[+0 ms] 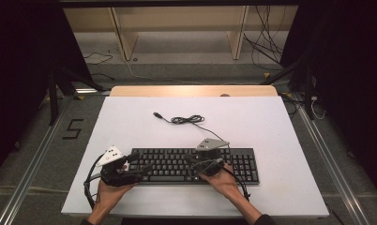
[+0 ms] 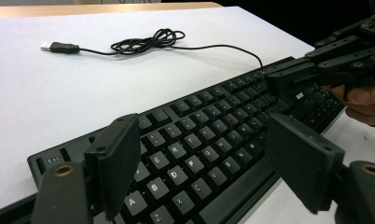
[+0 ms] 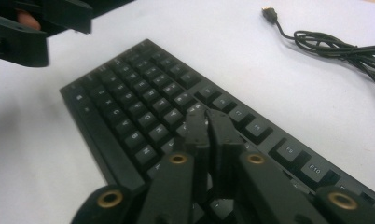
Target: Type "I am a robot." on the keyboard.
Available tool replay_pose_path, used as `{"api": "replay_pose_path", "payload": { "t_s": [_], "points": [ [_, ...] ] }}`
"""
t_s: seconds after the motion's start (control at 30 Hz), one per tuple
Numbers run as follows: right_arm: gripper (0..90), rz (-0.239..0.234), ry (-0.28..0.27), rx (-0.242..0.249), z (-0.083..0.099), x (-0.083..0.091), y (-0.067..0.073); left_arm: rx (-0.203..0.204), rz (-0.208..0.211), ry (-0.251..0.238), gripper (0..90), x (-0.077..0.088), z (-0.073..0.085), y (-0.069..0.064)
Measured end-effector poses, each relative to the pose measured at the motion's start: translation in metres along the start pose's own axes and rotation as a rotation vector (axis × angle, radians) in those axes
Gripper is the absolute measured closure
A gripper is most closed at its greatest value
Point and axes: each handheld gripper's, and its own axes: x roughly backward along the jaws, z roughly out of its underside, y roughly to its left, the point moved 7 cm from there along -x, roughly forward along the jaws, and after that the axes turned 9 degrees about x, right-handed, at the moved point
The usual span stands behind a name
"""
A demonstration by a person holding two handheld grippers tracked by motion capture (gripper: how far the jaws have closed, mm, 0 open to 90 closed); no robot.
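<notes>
A black keyboard (image 1: pixel 243 164) (image 2: pixel 199 107) (image 3: pixel 143 93) lies across the near part of the white table top (image 1: pixel 130 122). Its thin cable (image 1: pixel 186 120) (image 2: pixel 143 42) (image 3: pixel 335 44) is bunched behind it and ends in a loose USB plug (image 1: pixel 156 114) (image 2: pixel 52 46) (image 3: pixel 268 11). My left gripper (image 1: pixel 132 165) (image 2: pixel 202 126) is open, jaws wide apart over the keyboard's left letter keys, with nothing between them. My right gripper (image 1: pixel 190 162) (image 3: pixel 206 116) is shut, jaws pressed together just above the middle keys; I cannot tell if the tips touch a key.
A wooden strip (image 1: pixel 191 90) runs along the table's far edge. Beyond it stand a pale shelf frame (image 1: pixel 177 28) and loose floor cables (image 1: pixel 266 47). Metal rails (image 1: pixel 32 164) flank the table, and a taped "5" (image 1: pixel 73 128) marks the floor at left.
</notes>
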Motion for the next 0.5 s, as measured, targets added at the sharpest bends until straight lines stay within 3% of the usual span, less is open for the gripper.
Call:
{"api": "replay_pose_path", "payload": {
  "t_s": [0.5],
  "points": [
    [90.0,0.026,0.105,0.007,0.008,-0.021,-0.006,-0.007,-0.004,0.000,25.3,0.001,0.002,-0.001]
  ]
}}
